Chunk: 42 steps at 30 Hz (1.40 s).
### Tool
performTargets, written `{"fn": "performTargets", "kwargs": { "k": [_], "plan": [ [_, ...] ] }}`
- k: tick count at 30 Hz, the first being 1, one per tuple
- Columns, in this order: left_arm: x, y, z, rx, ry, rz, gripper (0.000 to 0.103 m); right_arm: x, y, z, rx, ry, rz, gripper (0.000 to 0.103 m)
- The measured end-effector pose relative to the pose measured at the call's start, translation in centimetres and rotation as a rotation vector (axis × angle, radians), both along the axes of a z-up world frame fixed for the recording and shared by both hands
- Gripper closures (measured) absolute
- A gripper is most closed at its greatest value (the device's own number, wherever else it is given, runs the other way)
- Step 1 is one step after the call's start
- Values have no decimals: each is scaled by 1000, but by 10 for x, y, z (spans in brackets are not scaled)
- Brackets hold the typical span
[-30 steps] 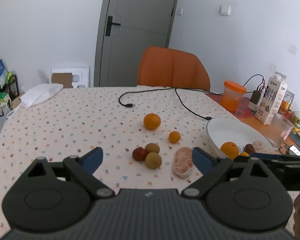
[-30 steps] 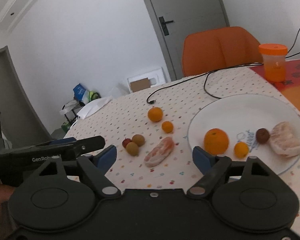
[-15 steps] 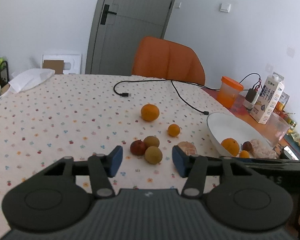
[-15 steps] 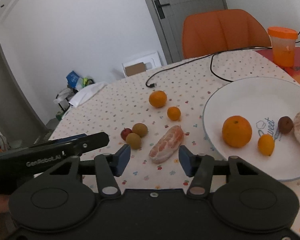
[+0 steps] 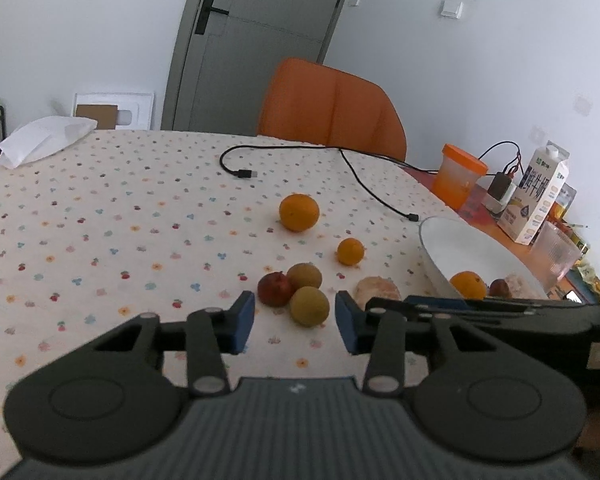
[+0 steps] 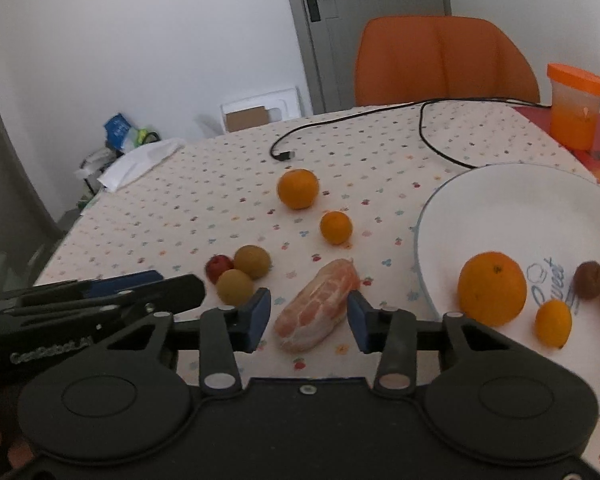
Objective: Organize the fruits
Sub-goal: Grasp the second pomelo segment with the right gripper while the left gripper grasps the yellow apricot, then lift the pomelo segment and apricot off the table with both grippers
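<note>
Right wrist view: right gripper (image 6: 307, 320) jaws closing around the peeled citrus segment (image 6: 318, 310), long axis running diagonally away, no pad contact clear. Left gripper (image 5: 295, 322) jaws also closing, nearest yellow-brown fruit (image 5: 309, 306) just ahead.

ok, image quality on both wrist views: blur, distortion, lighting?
Left wrist: door frame bows from fisheye, black vignette in top corners, soft even light, fruit fairly sharp. Right wrist: same bowing, slight softness on the peeled citrus, flat light with faint shadows, no glare on the plate.
</note>
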<state>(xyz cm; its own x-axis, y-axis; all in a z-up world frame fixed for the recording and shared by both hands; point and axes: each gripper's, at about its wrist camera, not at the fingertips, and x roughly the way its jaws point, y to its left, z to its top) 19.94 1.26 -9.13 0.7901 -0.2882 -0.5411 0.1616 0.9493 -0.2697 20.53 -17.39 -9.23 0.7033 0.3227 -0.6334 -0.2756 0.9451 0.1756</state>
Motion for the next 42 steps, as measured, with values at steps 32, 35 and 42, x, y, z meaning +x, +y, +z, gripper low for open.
{"fn": "performTargets", "kwargs": {
  "k": [32,35,42],
  "plan": [
    [15,-3,-13,4,46,20,79,-5,7,-3,-40,-10,45,58],
    [12,5,-12,2,45,31,79,-4,13,-10,-60,-11,37,53],
    [4,20,-11,-21,33,55,79,-3,35,-16,-159,-57,42,42]
  ]
}}
